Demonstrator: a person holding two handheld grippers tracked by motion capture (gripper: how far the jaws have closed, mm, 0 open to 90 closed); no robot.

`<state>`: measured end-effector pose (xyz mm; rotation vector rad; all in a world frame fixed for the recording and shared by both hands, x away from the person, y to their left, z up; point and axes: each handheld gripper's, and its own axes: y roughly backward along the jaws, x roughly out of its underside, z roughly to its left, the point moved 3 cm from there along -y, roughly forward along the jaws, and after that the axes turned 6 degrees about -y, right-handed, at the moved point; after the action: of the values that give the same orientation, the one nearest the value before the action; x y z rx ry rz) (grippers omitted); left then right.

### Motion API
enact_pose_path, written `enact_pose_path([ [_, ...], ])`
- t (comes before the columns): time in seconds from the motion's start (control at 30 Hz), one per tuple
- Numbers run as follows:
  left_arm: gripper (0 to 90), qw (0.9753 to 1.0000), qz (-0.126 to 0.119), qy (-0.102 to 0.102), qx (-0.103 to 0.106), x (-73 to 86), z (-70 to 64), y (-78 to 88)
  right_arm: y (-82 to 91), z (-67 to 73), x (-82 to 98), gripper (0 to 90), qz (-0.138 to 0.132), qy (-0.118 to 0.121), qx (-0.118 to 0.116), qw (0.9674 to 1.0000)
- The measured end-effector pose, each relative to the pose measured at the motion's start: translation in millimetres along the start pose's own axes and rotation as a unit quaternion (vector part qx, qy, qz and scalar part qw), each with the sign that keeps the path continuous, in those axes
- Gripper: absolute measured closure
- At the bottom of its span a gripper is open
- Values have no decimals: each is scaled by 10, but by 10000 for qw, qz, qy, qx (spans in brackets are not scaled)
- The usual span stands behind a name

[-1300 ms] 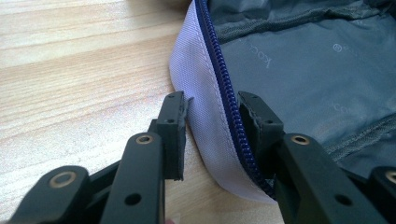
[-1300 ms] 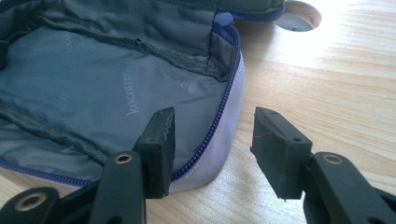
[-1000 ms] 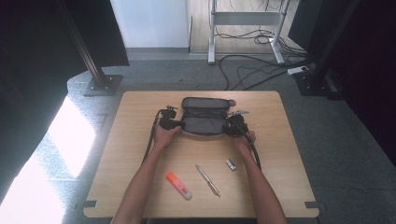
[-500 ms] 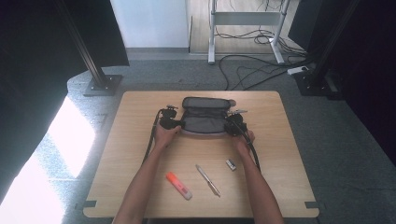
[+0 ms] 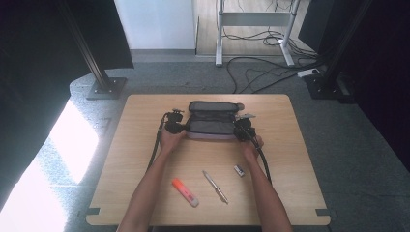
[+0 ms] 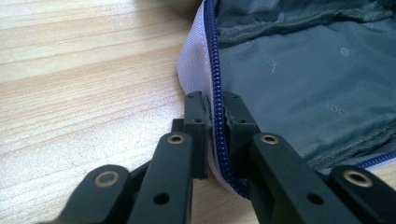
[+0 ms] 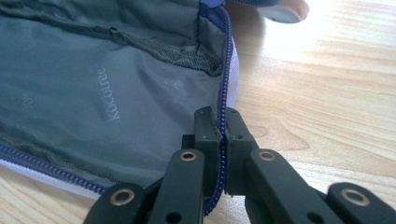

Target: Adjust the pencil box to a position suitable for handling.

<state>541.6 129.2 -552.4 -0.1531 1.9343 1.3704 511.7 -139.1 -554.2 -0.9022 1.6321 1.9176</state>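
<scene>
An open grey pencil case (image 5: 211, 123) with a blue zip and pale lilac edge lies at the middle of the wooden table (image 5: 145, 159). My left gripper (image 5: 175, 126) holds its left end; in the left gripper view the jaws are shut on the zip edge (image 6: 215, 112) of the pencil case (image 6: 299, 79). My right gripper (image 5: 241, 129) holds the right end; in the right gripper view its jaws pinch the zip edge (image 7: 226, 107) of the case (image 7: 112, 84). The grey lining shows inside.
Nearer the person lie an orange highlighter (image 5: 185, 192), a silver pen (image 5: 215, 186) and a small dark eraser-like piece (image 5: 239, 169). Black stands, cables and a desk frame are on the floor beyond the table.
Both grippers stay clamped on the ends of the case. The hands and case have barely shifted.
</scene>
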Motion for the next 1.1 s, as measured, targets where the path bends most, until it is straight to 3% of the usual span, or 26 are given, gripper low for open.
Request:
enact_pose_path([
  [0.23, 859, 10000, -1, -47, 20, -5, -19, 30, 50, -7, -2, 862, -135, 2, -23, 9999],
  [1.1, 874, 9983, -520, -259, 84, -122, -121, 488, 380, 28, -135, 864, -609, 16, -202, 9979],
])
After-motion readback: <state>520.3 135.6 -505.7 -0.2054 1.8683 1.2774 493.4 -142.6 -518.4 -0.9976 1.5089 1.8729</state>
